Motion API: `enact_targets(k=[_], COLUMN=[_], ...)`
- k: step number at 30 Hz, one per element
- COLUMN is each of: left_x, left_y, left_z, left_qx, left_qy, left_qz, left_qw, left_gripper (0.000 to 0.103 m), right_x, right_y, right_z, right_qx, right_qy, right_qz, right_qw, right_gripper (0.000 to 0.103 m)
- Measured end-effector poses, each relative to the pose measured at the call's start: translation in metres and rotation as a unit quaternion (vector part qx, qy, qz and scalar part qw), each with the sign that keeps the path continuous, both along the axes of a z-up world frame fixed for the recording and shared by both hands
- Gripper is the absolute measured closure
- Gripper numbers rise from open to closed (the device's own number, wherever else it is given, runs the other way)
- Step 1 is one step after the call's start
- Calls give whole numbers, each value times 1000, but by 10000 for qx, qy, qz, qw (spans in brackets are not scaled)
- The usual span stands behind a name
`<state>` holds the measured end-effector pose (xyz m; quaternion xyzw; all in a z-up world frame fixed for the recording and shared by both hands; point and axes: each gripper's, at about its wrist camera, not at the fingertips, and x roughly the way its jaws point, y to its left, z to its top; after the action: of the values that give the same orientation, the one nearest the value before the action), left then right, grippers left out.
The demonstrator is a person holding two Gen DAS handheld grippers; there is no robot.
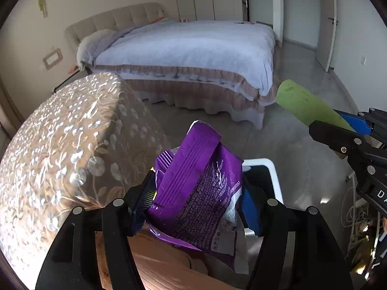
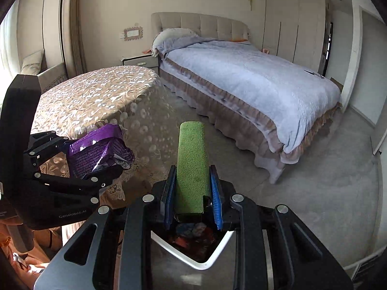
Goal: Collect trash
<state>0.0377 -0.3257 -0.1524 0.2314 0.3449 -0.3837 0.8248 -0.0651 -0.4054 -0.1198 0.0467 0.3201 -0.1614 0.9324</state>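
I count two claws and each one carries a single piece of trash. My left claw point(image 1: 197, 200) is clamped on one purple snack wrapper point(image 1: 198, 188), crumpled, its printed side facing the camera and its torn end sticking up past the pads. My right claw point(image 2: 192, 193) is closed tight on one green sponge block point(image 2: 192, 166), which stands upright between the two blue pads and pokes well out beyond them. From the left camera I see that same green block off to the right, held in the other claw; from the right camera I see the purple wrapper off to the left.

There is one waste bin point(image 2: 193, 261) with a white rim, directly below the right claw, and I can make out several colourful scraps already inside, too jumbled to count. In the left view the bin's rim shows just behind the wrapper.

One round counter point(image 2: 96, 94) draped in a lace-patterned cloth stands just beside both claws, its top bare. Behind it is one bed point(image 2: 254, 82) with a pale blue cover and one pillow at the headboard, well apart from the bin.
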Motion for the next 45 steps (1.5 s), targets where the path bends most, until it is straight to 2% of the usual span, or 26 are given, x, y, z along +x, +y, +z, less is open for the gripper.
enact_targets(k=[8, 14, 20, 21, 23, 24, 25, 26, 27, 31, 37, 40, 45], left_x=[6, 18, 26, 27, 28, 28, 27, 25, 24, 22, 24, 27, 31], left_y=[-38, -57, -74, -76, -79, -79, -80, -81, -81, -82, -76, -68, -45], left_z=[-64, -121, -158, -163, -173, -176, -179, -181, -183, -181, -158, -137, -87], left_qx=[688, 1243, 1633, 1672, 1744, 1795, 1841, 1900, 1950, 1901, 1667, 1437, 915], left_qy=[598, 1058, 1453, 1549, 1766, 1809, 1776, 1721, 1686, 1728, 1465, 1245, 736], left_qz=[-316, -450, -552, -576, -627, -640, -664, -692, -707, -718, -624, -451, -47], left_qw=[9953, 9856, 9743, 9720, 9667, 9649, 9644, 9641, 9636, 9638, 9731, 9807, 9931], left_gripper=[39, 39, 38, 36, 21, 6, 5, 5, 5, 5, 5, 5, 5], right_x=[7, 29, 44, 44, 46, 47, 46, 46, 45, 45, 44, 43, 39], right_y=[-27, -44, -58, -59, -62, -62, -63, -65, -66, -68, -67, -62, -49], right_z=[-54, -107, -152, -156, -166, -169, -171, -173, -175, -179, -168, -155, -112], right_qx=[384, 698, 1049, 1076, 1154, 1194, 1232, 1234, 1209, 1195, 1011, 782, 496], right_qy=[560, 1174, 1627, 1668, 1769, 1790, 1787, 1763, 1760, 1832, 1744, 1611, 1050], right_qz=[-260, -443, -523, -537, -558, -559, -580, -628, -648, -710, -736, -746, -750], right_qw=[9974, 9896, 9797, 9786, 9758, 9750, 9744, 9746, 9748, 9732, 9767, 9810, 9904], right_gripper=[76, 76, 76, 76, 75, 58, 43, 17, 7, 5, 5, 5, 5])
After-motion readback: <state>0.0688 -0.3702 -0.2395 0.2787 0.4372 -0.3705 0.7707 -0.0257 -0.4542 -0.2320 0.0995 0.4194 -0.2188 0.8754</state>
